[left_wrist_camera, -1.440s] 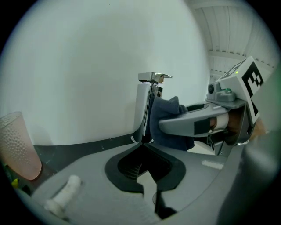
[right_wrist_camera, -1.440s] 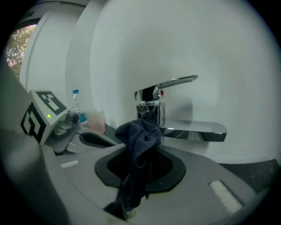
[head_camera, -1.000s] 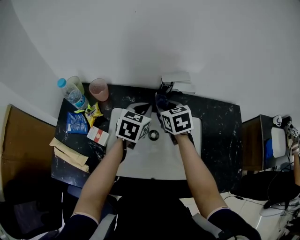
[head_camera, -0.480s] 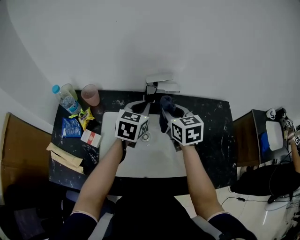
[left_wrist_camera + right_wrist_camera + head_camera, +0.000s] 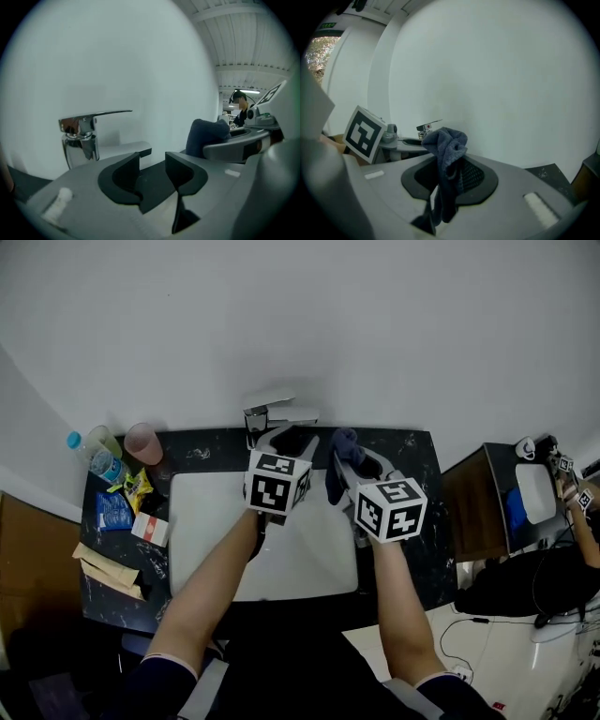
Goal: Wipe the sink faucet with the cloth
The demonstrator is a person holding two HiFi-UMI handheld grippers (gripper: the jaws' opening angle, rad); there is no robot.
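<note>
**Desk:** Where's the cloth rn?

**Op:** I've got it in my right tool (image 5: 450,164). The jaws are pinched on the cloth (image 5: 449,140). It's dark blue, bunched up above the pads w/ a tail hanging down btw them.

**Desk:** And the other one?

**Op:** My left tool (image 5: 152,159) has its jaws wide apart. They've just been opening, and there's nothing btw them.

**Desk:** Pos vs the faucet?

**Op:** On head cam the faucet (image 5: 267,415) sits at the back edge of the white sink (image 5: 187,521). It's chrome w/ a flat lever on top. The left tool's tips are just right of it, near, and I don't see them touching. The right tool is further right, by the sink's back right corner. So the cloth is apart from the faucet, w/ the left tool btw the two. On the left tool's cam the faucet is off to the left of the jaws, and the cloth shows at the right.

**Desk:** Anything else on the surface?

**Op:** The surface (image 5: 412,460) around the sink is dark and speckled. At its left end I see:
- a water bottle (image 5: 105,463) w/ a blue cap
- a pink cup (image 5: 142,442)
- a yellow snack pack (image 5: 137,486)
- a blue pack (image 5: 113,510)
- a small red-and-white box (image 5: 150,529)
- brown paper bags (image 5: 103,568) at the front left

All of it is well apart from both tools.
</note>
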